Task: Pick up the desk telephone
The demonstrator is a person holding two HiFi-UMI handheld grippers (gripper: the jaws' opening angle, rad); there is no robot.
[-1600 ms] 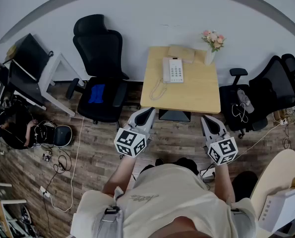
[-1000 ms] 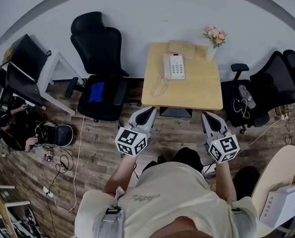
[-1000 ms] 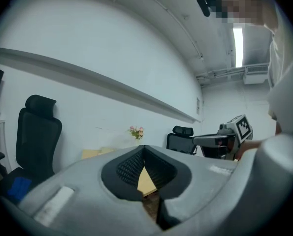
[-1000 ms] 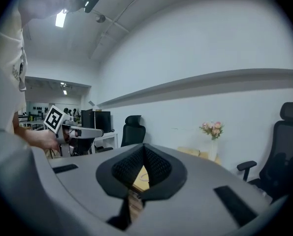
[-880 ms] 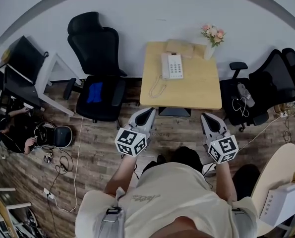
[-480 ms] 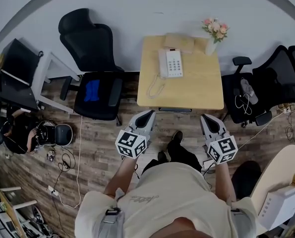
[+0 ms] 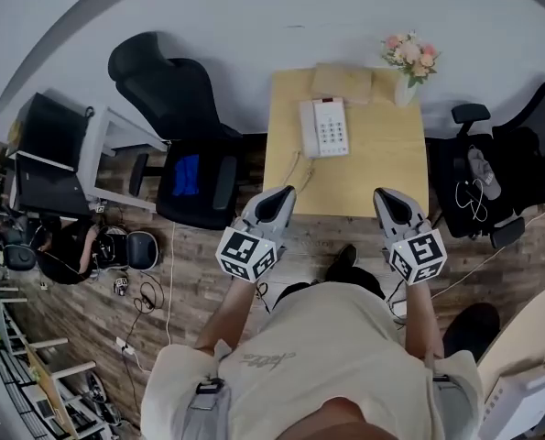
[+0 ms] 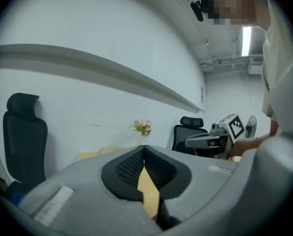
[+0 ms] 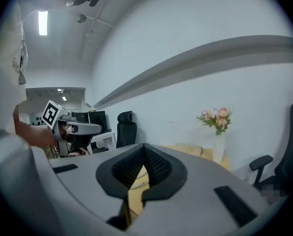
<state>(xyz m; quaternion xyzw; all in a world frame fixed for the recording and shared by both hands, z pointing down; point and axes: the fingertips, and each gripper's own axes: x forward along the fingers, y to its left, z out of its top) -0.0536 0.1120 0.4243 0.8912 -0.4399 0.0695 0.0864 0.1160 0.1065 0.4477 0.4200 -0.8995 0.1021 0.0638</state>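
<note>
Head view: a white push-button desk telephone [image 7: 325, 127] lies toward the far side of a pale wooden surface [image 7: 368, 177]; a vase of pink flowers [image 7: 409, 58] stands at the far right corner. The grey left claw [image 7: 284, 193] and grey right claw [image 7: 385, 194] hover at the near edge, well apart from the telephone.

Left gripper view: the left claw [image 8: 144, 150] is pressed together, empty.

Right gripper view: the right claw [image 9: 144, 149] is likewise closed on nothing.

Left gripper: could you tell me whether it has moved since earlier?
Yes. The left gripper has advanced toward the table; its tip now overlaps the table's near edge.
</note>
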